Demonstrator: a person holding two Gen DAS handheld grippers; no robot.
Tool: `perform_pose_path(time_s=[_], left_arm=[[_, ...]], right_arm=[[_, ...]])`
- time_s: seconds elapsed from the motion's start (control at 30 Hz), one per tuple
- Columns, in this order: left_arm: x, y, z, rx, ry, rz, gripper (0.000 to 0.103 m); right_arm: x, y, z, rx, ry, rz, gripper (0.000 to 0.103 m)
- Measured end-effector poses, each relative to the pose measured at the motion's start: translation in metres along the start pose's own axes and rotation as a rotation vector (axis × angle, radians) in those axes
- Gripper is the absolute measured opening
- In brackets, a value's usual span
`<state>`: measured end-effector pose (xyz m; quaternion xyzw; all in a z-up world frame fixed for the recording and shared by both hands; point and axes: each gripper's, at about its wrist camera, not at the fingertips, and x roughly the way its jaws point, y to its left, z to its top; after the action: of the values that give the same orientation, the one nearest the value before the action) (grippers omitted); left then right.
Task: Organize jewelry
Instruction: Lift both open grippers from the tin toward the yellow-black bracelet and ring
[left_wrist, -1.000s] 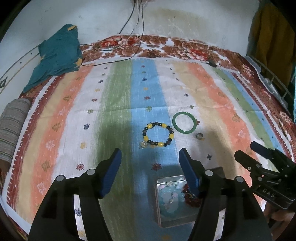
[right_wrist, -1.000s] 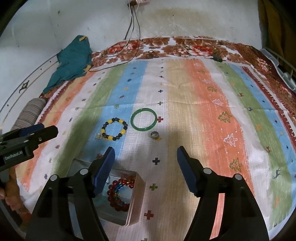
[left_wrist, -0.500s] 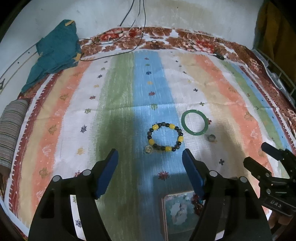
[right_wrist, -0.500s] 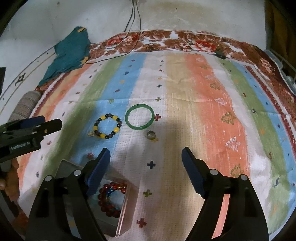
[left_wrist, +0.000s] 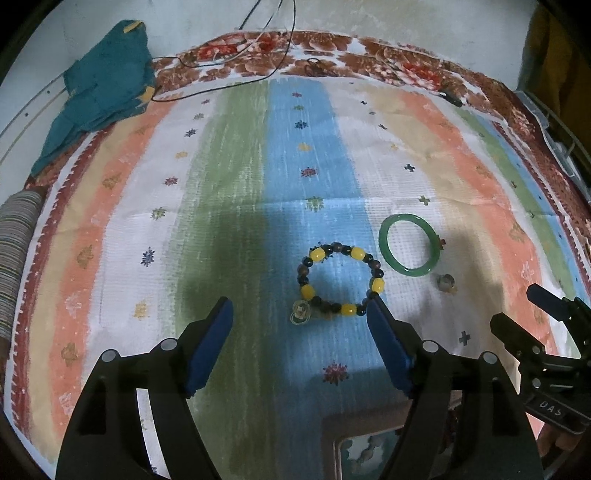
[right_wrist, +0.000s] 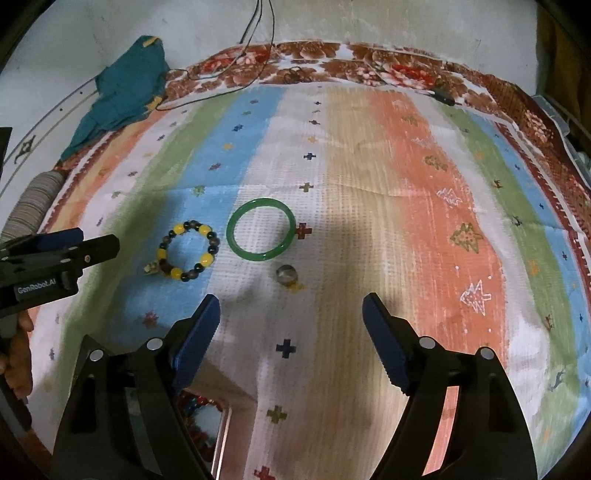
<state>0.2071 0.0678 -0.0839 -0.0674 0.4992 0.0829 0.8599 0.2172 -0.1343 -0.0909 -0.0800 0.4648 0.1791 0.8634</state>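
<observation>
A beaded bracelet of yellow and dark beads lies on the blue stripe of the cloth, with a small charm at its near edge. Just right of it rest a green bangle and a small ring. My left gripper hovers just short of the beaded bracelet, jaws still opening, nothing between them. In the right wrist view the beaded bracelet, green bangle and ring lie ahead of my right gripper, which is open and empty. A jewelry box with pieces inside sits below the grippers.
The striped cloth covers the surface up to a wall. A teal garment lies at the far left, black cables trail over the back edge, and a striped roll is at the left edge. A hand holds the left gripper.
Both grippers have moved forward and down toward the jewelry, and their jaws stand wider. The box has slid lower in both views. The jewelry has not moved.
</observation>
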Motion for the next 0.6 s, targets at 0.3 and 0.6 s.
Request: perform_pose_path(time_s=[0.3,0.6], left_arm=[[0.019,-0.004,0.010,0.028,0.017,0.012,0.076],[0.038,-0.003,0.020,0.039,0.045,0.013,0.076]], right_arm=[[0.015,0.000,0.007,-0.017,0.021,-0.002,0.080],[0.038,0.000,0.010,-0.027,0.078,0.003,0.080]])
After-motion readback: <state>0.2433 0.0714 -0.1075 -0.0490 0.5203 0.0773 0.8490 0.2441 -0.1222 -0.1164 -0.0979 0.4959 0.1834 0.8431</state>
